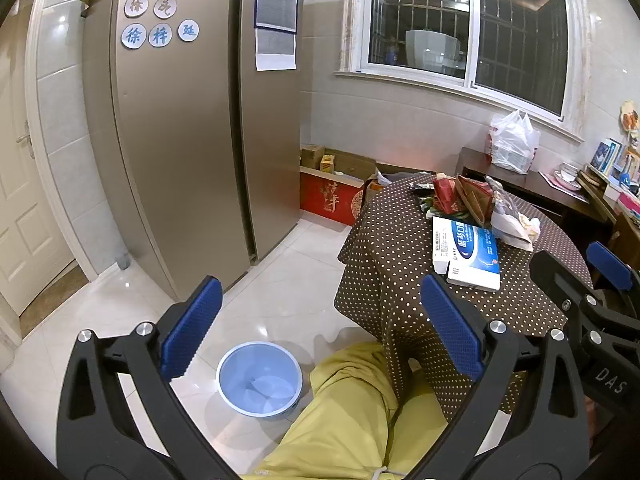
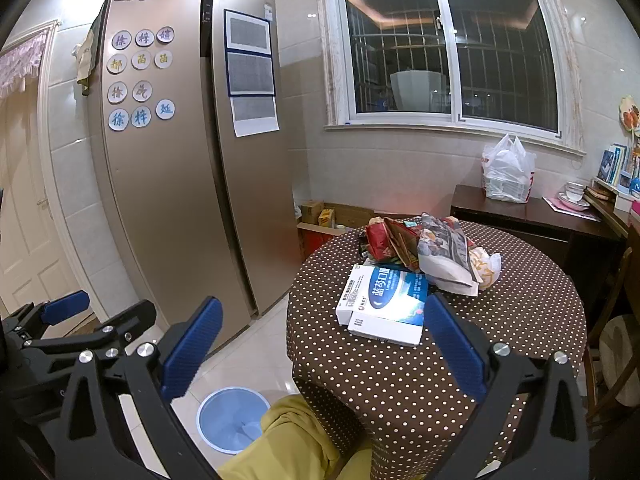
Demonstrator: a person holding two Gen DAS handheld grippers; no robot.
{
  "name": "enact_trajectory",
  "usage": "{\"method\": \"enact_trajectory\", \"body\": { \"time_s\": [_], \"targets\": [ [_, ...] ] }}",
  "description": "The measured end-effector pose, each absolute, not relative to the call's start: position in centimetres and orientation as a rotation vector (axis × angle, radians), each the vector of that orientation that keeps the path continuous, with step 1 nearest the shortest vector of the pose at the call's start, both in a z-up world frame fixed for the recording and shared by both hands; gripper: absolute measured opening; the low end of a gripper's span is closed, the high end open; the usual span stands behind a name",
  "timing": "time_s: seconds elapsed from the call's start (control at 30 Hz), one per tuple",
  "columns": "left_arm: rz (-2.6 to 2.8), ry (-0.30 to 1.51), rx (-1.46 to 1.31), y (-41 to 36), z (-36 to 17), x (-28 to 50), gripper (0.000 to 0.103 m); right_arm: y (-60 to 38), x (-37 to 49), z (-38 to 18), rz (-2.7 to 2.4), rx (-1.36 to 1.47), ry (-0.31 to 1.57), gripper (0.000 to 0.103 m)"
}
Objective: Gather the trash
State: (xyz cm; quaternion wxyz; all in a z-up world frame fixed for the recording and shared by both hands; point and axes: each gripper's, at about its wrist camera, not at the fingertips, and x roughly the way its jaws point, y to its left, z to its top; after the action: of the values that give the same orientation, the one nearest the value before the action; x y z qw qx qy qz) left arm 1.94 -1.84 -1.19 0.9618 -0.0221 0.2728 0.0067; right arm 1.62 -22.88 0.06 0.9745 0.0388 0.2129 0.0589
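both the left tongs (image 1: 320, 328) and right tongs (image 2: 320, 344) are hanging wide apart and empty, while the trash pile (image 2: 424, 256) is lying on the dotted worktop (image 2: 520, 320) above the blue bin (image 2: 228, 420) on the floor.

a home kitchen and dining corner. a tall gold two-door fridge (image 2: 192, 168) carries round character magnets and taped papers, beside a panelled white door (image 1: 24, 216). walls are tiled, the floor (image 1: 276, 292) glossy white tile. a barred window (image 2: 448, 48) sits above a dark wood sideboard (image 2: 532, 216) with a teacup. a round table (image 2: 440, 352) wears a brown polka-dot cloth.
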Motion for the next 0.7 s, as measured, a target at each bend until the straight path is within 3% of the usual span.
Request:
{"method": "enact_trajectory", "body": {
  "time_s": [0.7],
  "targets": [
    [-0.026,0.647,-0.034,-3.3,-3.0,5.0,0.097,-23.8,3.8,-1.3,0.083,0.102,0.497,0.099]
  ]
}}
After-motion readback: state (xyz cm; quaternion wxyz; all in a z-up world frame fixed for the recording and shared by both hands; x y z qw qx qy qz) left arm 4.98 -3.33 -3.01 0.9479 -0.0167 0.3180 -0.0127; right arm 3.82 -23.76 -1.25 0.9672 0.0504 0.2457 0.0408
